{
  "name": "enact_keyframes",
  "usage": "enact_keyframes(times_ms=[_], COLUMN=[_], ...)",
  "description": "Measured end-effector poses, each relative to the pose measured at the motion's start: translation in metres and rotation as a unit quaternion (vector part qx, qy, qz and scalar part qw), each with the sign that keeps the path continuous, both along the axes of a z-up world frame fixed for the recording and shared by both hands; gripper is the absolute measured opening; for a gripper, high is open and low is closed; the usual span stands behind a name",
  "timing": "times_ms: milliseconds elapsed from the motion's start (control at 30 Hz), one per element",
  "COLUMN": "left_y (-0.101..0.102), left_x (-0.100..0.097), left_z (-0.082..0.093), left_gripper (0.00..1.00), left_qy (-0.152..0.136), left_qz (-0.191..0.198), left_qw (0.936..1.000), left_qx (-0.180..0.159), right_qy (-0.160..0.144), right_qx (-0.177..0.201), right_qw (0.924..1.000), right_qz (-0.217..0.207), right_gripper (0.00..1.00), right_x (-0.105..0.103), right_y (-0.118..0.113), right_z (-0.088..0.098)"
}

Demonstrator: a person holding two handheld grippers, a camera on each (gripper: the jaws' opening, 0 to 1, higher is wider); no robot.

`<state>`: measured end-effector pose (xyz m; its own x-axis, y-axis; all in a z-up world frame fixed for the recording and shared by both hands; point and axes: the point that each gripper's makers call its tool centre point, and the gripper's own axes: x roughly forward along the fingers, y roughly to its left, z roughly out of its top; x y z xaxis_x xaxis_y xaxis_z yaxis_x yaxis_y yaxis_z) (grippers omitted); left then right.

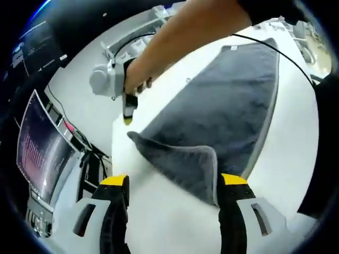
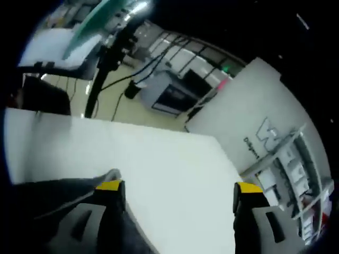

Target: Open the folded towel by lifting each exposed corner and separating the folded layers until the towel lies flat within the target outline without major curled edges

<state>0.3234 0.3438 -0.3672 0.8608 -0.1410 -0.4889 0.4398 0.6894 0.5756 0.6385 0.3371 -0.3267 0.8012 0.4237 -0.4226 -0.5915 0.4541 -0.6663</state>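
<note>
Left gripper (image 1: 174,182) jaws at bottom of the left gripper view, yellow tips spread wide, nothing between them but bare table and the towel's near fold. Open.

Towel (image 1: 222,106), dark grey, lies on the white table (image 1: 175,222), running from centre to upper right of the frame. Most of it looks flat. The near corner (image 1: 185,159) is folded back over itself, forming a curled flap just above the left gripper's right jaw tip, which looks to be touching or just beside the flap edge; can't tell which. A pale outline edge (image 1: 265,127) runs along the towel's right side.

Right gripper (image 1: 127,111) enters at upper centre-left in the same view, held by a person's hand (image 1: 139,74), arm reaching in from the top. Its yellow tip sits just beside the towel's left corner.

Right gripper view: own jaws (image 2: 177,186) at bottom, tips wide apart, holding nothing. Open. Grey towel (image 2: 47,196) at lower left, its edge against the left jaw. White table (image 2: 169,159) beyond it.

Outward: monitor (image 1: 39,148) at left of the left gripper view; a tripod-like stand (image 2: 103,63), cables and a white partition (image 2: 254,116) in the right gripper view.
</note>
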Motion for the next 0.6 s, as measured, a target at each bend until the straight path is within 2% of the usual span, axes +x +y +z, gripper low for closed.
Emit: enact_keyframes(times_ms=[67,133,300,400,600], left_y=[0.001,0.007,0.015,0.014,0.012], left_x=[0.000,0.005,0.004,-0.002,0.000], left_z=[0.002,0.007,0.020,0.024,0.026], left_gripper=[0.68,0.65,0.63,0.64,0.64], left_qy=[-0.005,-0.018,-0.043,-0.049,-0.054], left_qz=[0.005,0.015,0.030,0.028,0.024], left_qw=[1.0000,0.9997,0.9985,0.9984,0.9982], left_qx=[0.002,0.012,0.015,0.012,0.009], right_qy=[0.008,0.009,0.022,0.021,0.024], right_qx=[-0.037,-0.048,-0.039,-0.041,-0.035], right_qw=[0.9993,0.9986,0.9985,0.9980,0.9971], right_qz=[0.003,0.019,0.032,0.043,0.063], right_gripper=[0.86,0.87,0.89,0.89,0.89], right_x=[0.001,-0.003,-0.011,-0.016,-0.030], right_y=[-0.004,0.001,0.013,0.023,0.042], right_z=[-0.015,-0.025,-0.033,-0.035,-0.038])
